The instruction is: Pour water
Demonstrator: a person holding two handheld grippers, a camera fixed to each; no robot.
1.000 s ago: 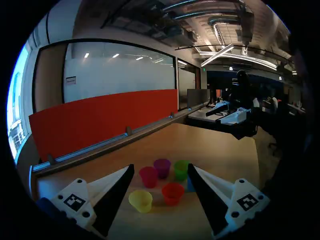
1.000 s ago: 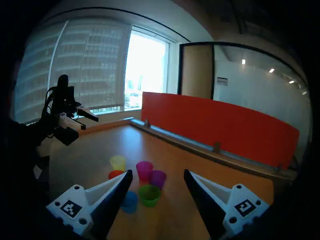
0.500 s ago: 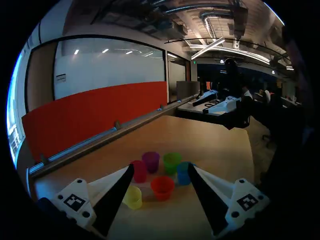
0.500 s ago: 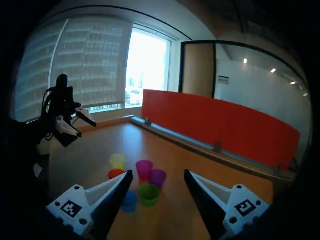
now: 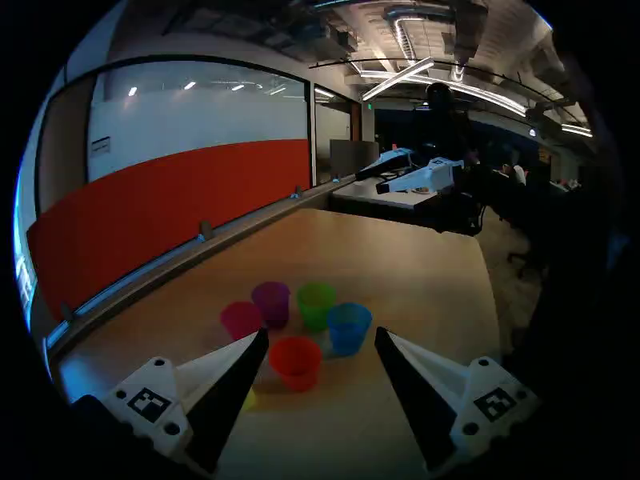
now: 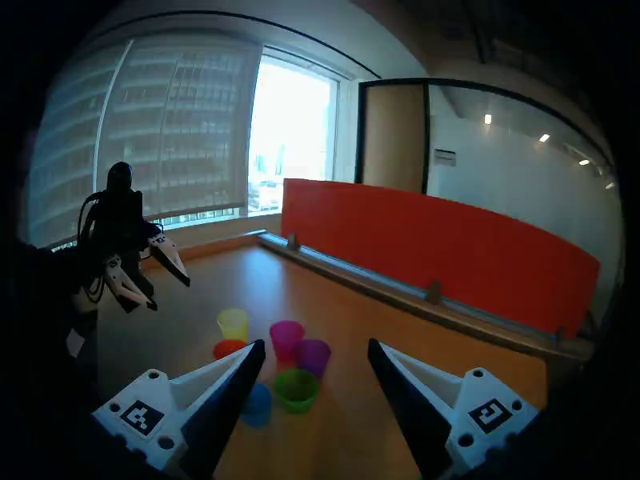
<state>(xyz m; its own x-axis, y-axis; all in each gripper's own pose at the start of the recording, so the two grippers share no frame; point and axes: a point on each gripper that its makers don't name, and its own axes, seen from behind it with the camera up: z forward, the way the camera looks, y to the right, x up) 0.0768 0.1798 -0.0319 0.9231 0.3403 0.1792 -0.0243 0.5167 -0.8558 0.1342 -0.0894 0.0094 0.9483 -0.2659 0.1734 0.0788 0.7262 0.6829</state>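
Note:
Several small plastic cups stand clustered on the wooden table (image 5: pixel 416 280). In the left gripper view these are pink (image 5: pixel 240 318), purple (image 5: pixel 272 302), green (image 5: pixel 316 305), blue (image 5: pixel 349 326) and red (image 5: pixel 294 362), plus a yellow cup (image 5: pixel 250 398) half hidden by a finger. My left gripper (image 5: pixel 319 334) is open just short of them, the red cup nearest its gap. The right gripper view has the yellow (image 6: pixel 234 323), red (image 6: pixel 229 348), pink (image 6: pixel 286 338), purple (image 6: pixel 313 356), green (image 6: pixel 296 389) and blue (image 6: pixel 257 402) cups. My right gripper (image 6: pixel 314 346) is open above the green cup.
A red partition (image 6: pixel 448 240) on a metal rail runs along the table's far edge. Bright windows (image 6: pixel 288 144) lie beyond the left gripper (image 6: pixel 170 294), which a person's hand holds at the left. The right gripper (image 5: pixel 400 168) hangs far off, before dim office desks.
The left gripper has swung and dipped toward the cups, so they slid left in its view and the blue one came into sight. The right gripper has barely moved.

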